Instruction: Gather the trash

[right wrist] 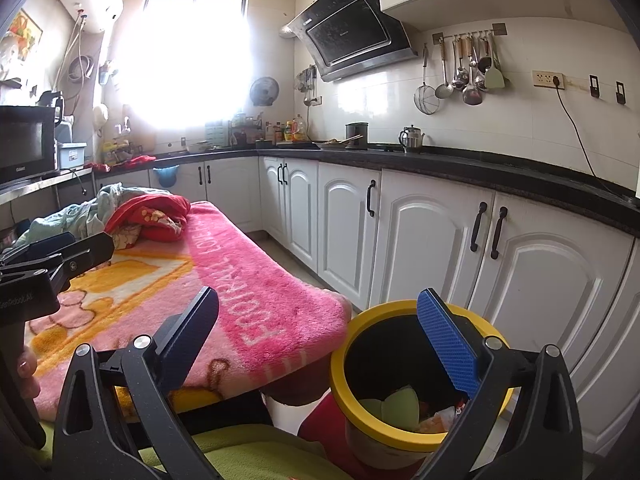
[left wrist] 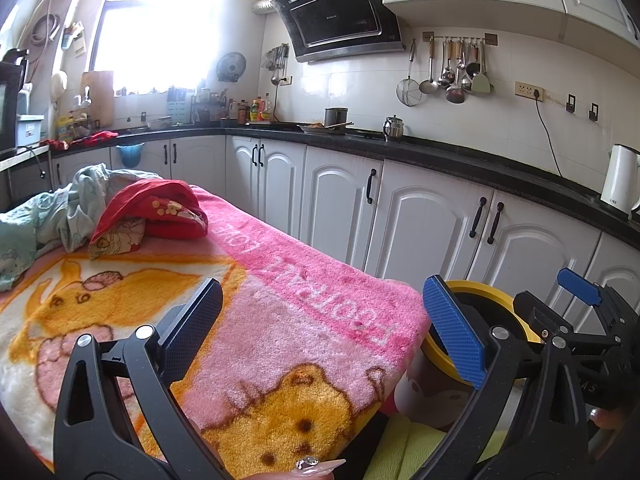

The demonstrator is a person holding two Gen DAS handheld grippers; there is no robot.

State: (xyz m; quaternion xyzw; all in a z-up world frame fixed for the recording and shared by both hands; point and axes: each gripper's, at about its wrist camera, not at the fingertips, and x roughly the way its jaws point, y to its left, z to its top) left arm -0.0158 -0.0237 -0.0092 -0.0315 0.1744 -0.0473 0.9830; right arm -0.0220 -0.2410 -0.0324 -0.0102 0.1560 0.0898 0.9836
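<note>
Here, the right gripper (right wrist: 320,344) stands wide open and holds nothing, its blue-padded finger hanging over the mouth of a yellow-rimmed bin (right wrist: 340,364) just beside the corner of the desk (right wrist: 224,408). Inside the bin lie pale green scraps (right wrist: 394,404) and crumpled wrappers (right wrist: 438,418), seen only from the right wrist. The left gripper (left wrist: 324,336) is likewise spread wide and empty above a pink cartoon-print blanket (left wrist: 280,320) that covers the desk; its view shows just the bin's yellow rim (left wrist: 472,290) behind its blue finger, and the right gripper (left wrist: 576,292) off to the side, over the bin. A fingertip with a long decorated nail (left wrist: 316,465) shows at the lower edge. Farther along the blanket sits a heap of red (right wrist: 160,212) and pale green cloth (right wrist: 76,216). Beyond, white cabinets (right wrist: 348,220) run under a black counter (right wrist: 440,160) carrying a steel teapot (right wrist: 411,138), bottles and a pot. A white kettle (left wrist: 620,178) appears only in the left view; a microwave (right wrist: 24,142) shows clearly only in the right. Utensils (right wrist: 464,68) hang on the tiled wall beside a range hood (right wrist: 352,36), and the window (right wrist: 192,52) glares.
</note>
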